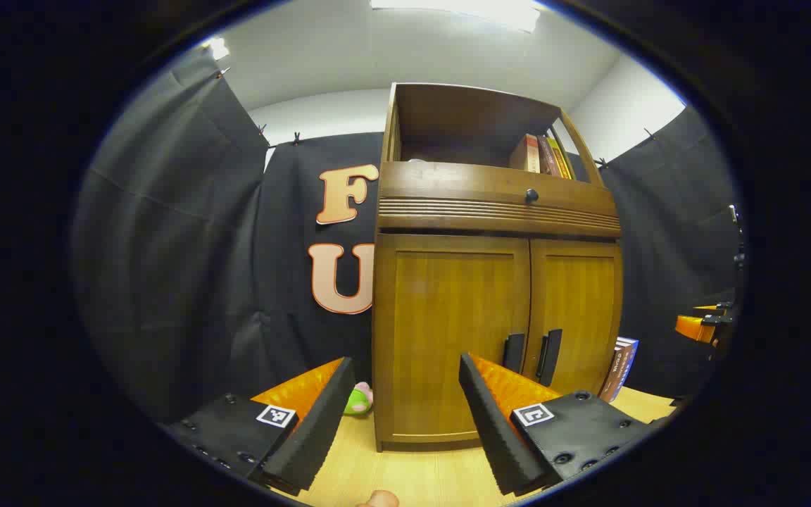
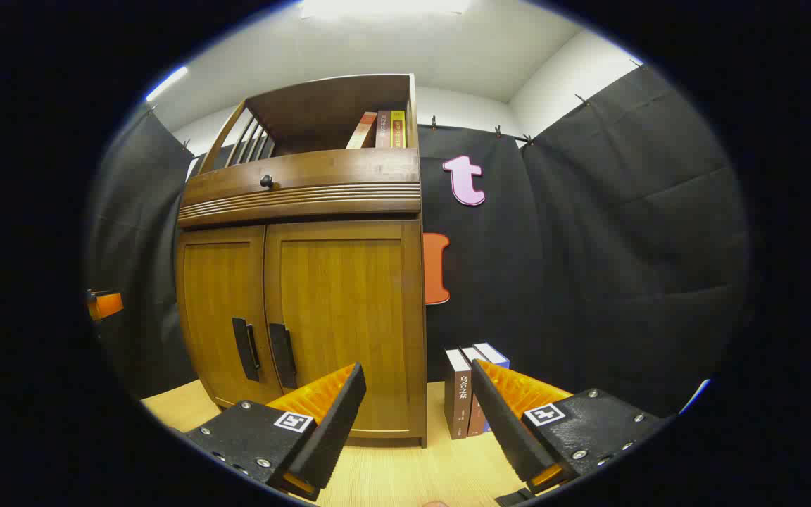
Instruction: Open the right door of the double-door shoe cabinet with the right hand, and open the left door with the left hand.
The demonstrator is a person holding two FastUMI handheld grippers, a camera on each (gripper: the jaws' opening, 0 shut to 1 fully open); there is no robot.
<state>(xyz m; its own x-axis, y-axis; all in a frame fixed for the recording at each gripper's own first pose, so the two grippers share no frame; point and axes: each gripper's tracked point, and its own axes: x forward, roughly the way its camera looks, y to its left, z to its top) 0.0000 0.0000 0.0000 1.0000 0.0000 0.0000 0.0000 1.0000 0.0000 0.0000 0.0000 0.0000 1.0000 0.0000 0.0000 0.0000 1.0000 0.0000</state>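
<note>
Cabinet (image 1: 497, 282) stands on the desk (image 1: 405, 472) against the black cloth wall, both doors shut. Left door (image 1: 451, 331) and right door (image 1: 578, 317) meet at the middle, each with a dark vertical handle beside the seam: left handle (image 1: 514, 352), right handle (image 1: 550, 356). A drawer with a small knob (image 1: 531, 195) sits above the doors, and an open shelf above that holds books (image 1: 545, 155).

Left gripper (image 1: 405, 380) is wide open, holding nothing, short of the cabinet and facing the left door. Its fingers (image 1: 321, 415) are clear of the wood, no contact.

Right gripper (image 2: 416, 384) is also wide open and empty, aimed at the cabinet's right front corner and apart from it. In the right gripper view the handles sit left of its fingers (image 2: 331, 422), well off its line. Standing books (image 2: 465, 391) rest on the desk just right of the cabinet, between the right fingers in that view.

A green toy (image 1: 358, 400) lies on the desk by the cabinet's left side. The other gripper shows small at the far edge of each view, off to the side of the cabinet.
</note>
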